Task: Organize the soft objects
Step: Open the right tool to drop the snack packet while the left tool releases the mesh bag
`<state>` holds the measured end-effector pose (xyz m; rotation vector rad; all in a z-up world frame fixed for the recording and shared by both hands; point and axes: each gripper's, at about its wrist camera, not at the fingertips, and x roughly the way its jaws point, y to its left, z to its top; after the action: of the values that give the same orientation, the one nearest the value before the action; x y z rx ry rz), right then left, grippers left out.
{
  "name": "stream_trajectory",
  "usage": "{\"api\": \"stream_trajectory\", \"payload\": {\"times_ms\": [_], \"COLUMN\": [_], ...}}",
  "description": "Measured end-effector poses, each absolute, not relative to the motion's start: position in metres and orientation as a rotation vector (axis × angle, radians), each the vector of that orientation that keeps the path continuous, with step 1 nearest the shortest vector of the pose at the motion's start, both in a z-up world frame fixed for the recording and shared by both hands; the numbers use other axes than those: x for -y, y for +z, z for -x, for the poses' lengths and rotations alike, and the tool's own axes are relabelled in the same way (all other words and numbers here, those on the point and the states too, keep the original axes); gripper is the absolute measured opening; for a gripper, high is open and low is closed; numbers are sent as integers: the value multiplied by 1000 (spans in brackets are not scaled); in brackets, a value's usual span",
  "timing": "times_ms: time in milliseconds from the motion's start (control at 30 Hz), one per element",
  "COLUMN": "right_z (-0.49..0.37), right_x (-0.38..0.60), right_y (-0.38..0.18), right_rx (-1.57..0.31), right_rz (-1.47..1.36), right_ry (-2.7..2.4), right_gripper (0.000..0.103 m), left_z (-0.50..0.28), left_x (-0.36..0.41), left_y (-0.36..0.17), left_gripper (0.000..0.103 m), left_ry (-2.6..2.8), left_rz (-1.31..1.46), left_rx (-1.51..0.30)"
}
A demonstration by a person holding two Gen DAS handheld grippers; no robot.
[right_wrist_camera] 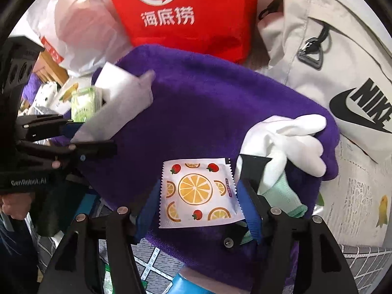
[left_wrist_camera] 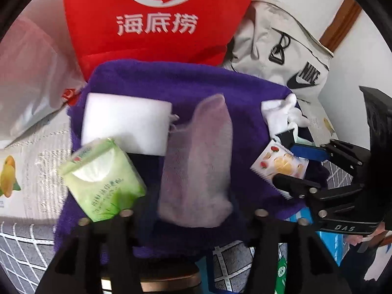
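A purple towel (left_wrist_camera: 186,85) (right_wrist_camera: 220,112) lies spread out with soft things on it. On it are a white sponge block (left_wrist_camera: 125,122), a green tissue pack (left_wrist_camera: 103,181), a pale gauze pouch (left_wrist_camera: 201,161), a fruit-print sachet (right_wrist_camera: 199,192) (left_wrist_camera: 279,163) and a white glove (right_wrist_camera: 291,134) (left_wrist_camera: 284,115). My left gripper (left_wrist_camera: 191,215) is open around the near end of the gauze pouch. My right gripper (right_wrist_camera: 193,210) is open with the sachet between its fingers; it also shows in the left wrist view (left_wrist_camera: 291,161). The left gripper shows at the left of the right wrist view (right_wrist_camera: 90,137).
A red bag with white characters (left_wrist_camera: 156,17) (right_wrist_camera: 186,9) stands behind the towel. A grey Nike bag (left_wrist_camera: 286,49) (right_wrist_camera: 343,61) lies to the right, a translucent plastic bag (left_wrist_camera: 31,73) to the left. Printed paper and checked bedding (left_wrist_camera: 22,250) lie beneath.
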<state>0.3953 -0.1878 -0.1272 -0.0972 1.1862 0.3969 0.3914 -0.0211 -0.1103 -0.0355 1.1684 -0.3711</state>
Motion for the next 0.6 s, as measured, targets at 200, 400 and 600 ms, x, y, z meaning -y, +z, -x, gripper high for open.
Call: {"api": "stream_trajectory", "payload": {"times_ms": [200, 400, 600], "right_z": [-395, -394, -389], "right_x": [206, 213, 210], "right_y": [-114, -107, -100], "right_rx": [-1155, -1145, -1128], "right_rz": [42, 19, 41], "right_ry": [370, 363, 375], "right_gripper": [64, 65, 64], "left_z": [-394, -396, -403], "left_x": [11, 2, -17], "left_y": [-101, -89, -86], "left_gripper": [54, 61, 65], "left_ry": [-359, -321, -257], "left_rz": [60, 74, 116], "left_rx": [-1147, -1111, -1103]}}
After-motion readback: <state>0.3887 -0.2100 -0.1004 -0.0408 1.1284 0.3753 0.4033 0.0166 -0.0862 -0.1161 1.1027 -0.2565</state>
